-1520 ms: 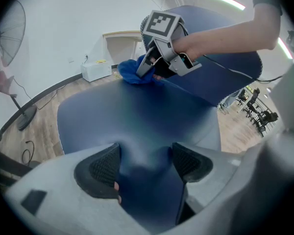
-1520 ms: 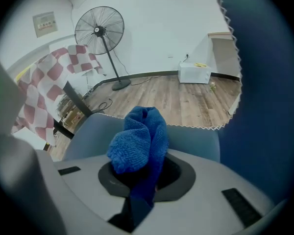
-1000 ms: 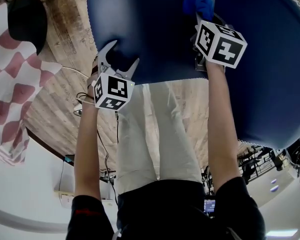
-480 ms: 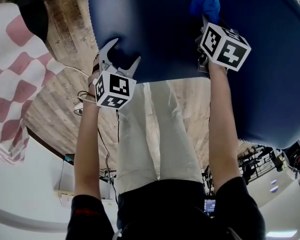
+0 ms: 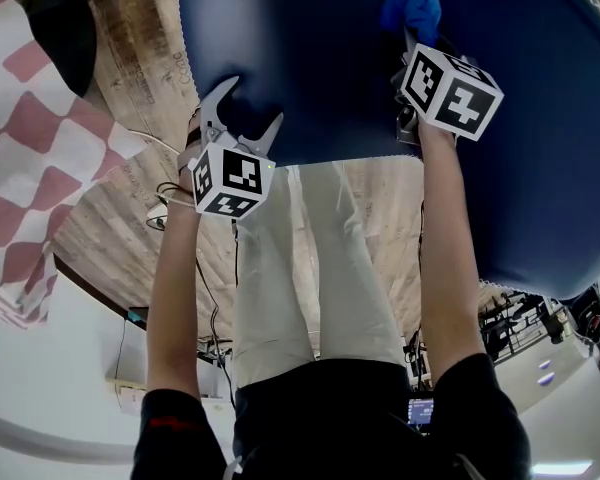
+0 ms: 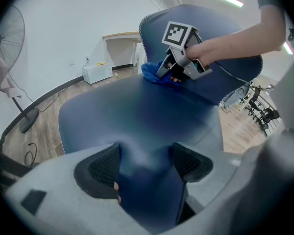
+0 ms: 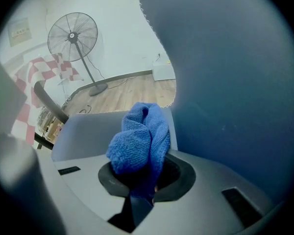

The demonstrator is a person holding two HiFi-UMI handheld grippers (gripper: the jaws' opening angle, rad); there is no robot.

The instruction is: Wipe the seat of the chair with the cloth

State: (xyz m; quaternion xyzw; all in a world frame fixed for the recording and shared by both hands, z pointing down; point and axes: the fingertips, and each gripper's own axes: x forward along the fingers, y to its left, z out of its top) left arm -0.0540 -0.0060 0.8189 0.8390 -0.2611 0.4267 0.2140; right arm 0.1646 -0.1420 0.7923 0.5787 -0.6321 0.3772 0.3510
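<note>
While the left tongs (image 5: pixel 243 118) hang wide open and empty over the front edge of the seat (image 5: pixel 310 58), the right tongs (image 7: pixel 146 174), clamped on the blue cloth (image 5: pixel 412 3), have nudged it slightly along the seat's rear, so wiping seems under way.

No legible text; possible wall notice (image 7: pixel 19 31) too blurred.
</note>
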